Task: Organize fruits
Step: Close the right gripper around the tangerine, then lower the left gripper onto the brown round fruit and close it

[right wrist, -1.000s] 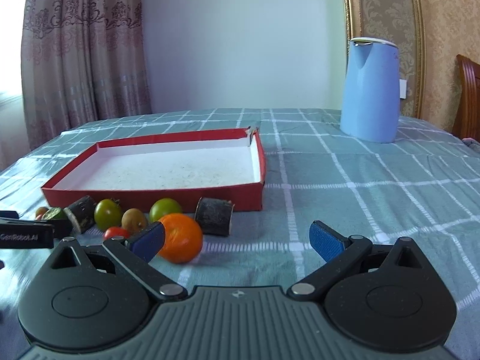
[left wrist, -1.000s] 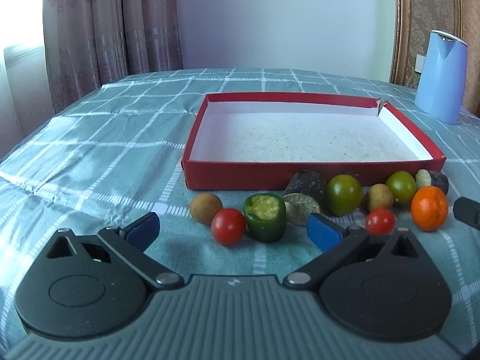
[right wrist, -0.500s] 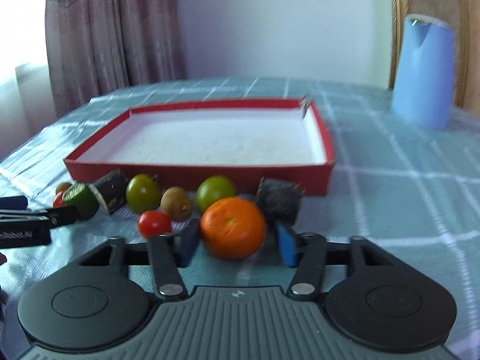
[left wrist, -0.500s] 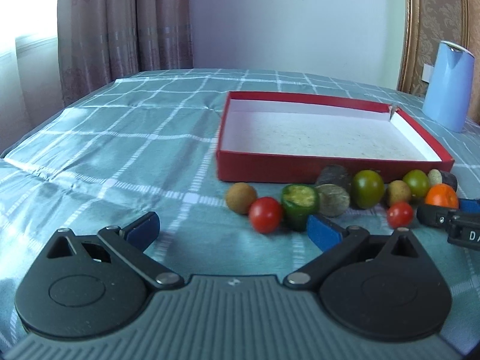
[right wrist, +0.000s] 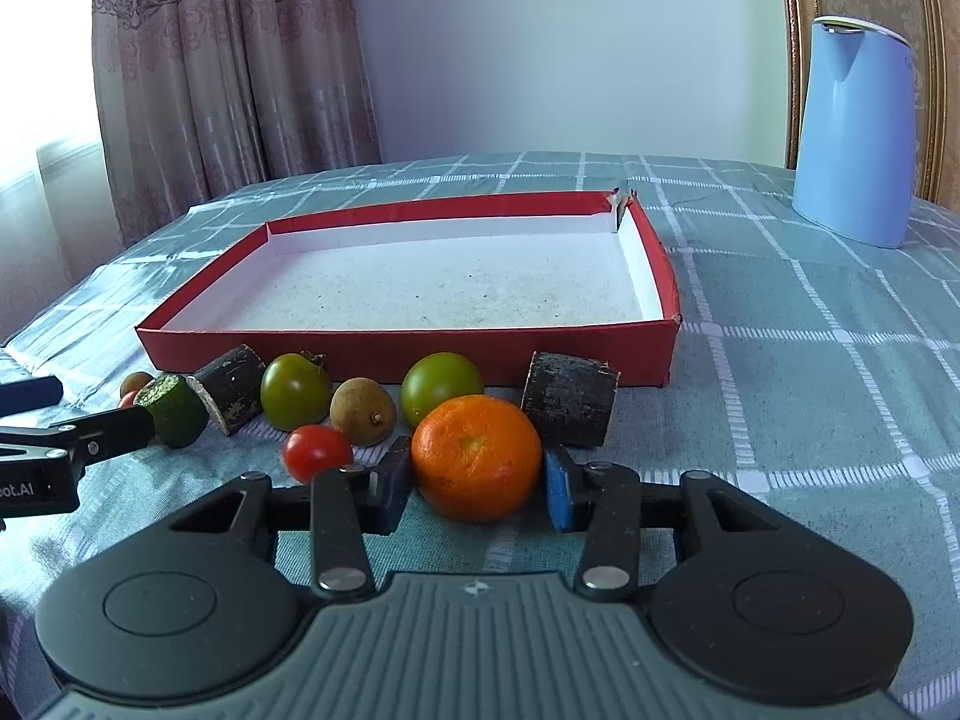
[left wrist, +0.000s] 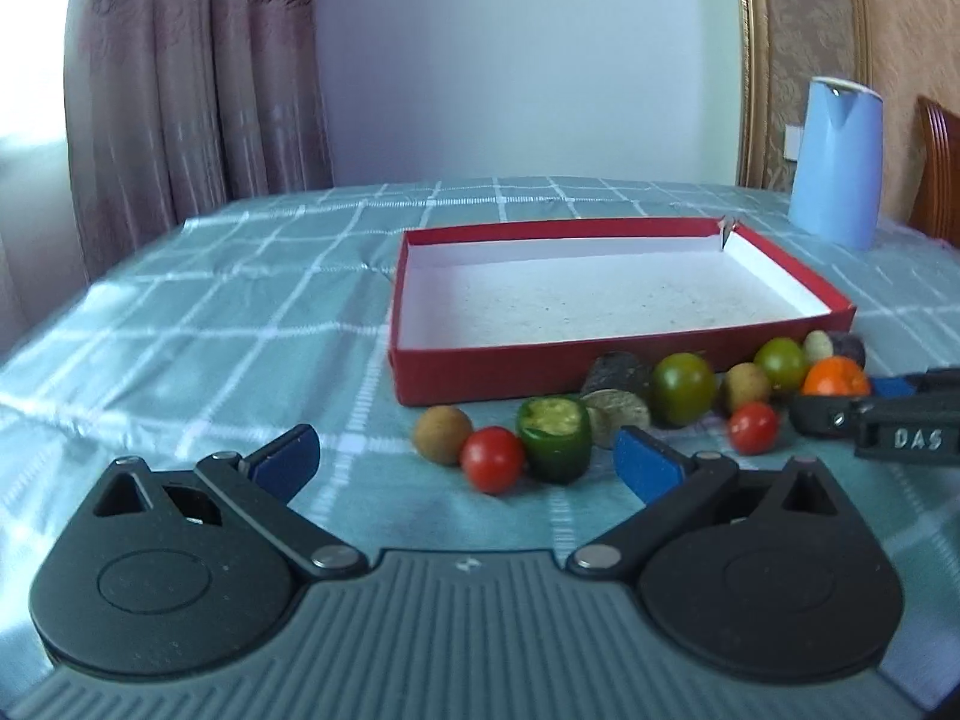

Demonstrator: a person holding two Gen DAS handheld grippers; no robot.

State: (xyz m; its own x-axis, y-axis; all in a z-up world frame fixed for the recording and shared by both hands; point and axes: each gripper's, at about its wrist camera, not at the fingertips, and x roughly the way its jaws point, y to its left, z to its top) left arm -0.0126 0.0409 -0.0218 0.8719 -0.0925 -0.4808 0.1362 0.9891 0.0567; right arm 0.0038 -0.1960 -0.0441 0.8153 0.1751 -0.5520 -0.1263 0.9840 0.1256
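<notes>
Right hand-held gripper (right wrist: 477, 489) sits low on the worktop (right wrist: 810, 372), jaws closing around the orange (right wrist: 476, 457); both blue pads look to touch its sides, orange resting on the checked cloth just in front of the red box (right wrist: 408, 354). Left hand-held gripper (left wrist: 465, 459) has its jaws spread wide, nothing between them, hovering near a red cherry tomato (left wrist: 492, 459) and a cut green pepper (left wrist: 554, 437). Other fruit lies in a row along the box's near wall: brown longan (right wrist: 363, 411), two green tomatoes (right wrist: 295, 390) (right wrist: 441, 387), second red tomato (right wrist: 317, 453), dark cut pieces (right wrist: 570, 399). Box interior is white and holds no fruit. Blue kettle (right wrist: 855, 132) stands well apart at the far right, curtain (right wrist: 228, 72) behind.
</notes>
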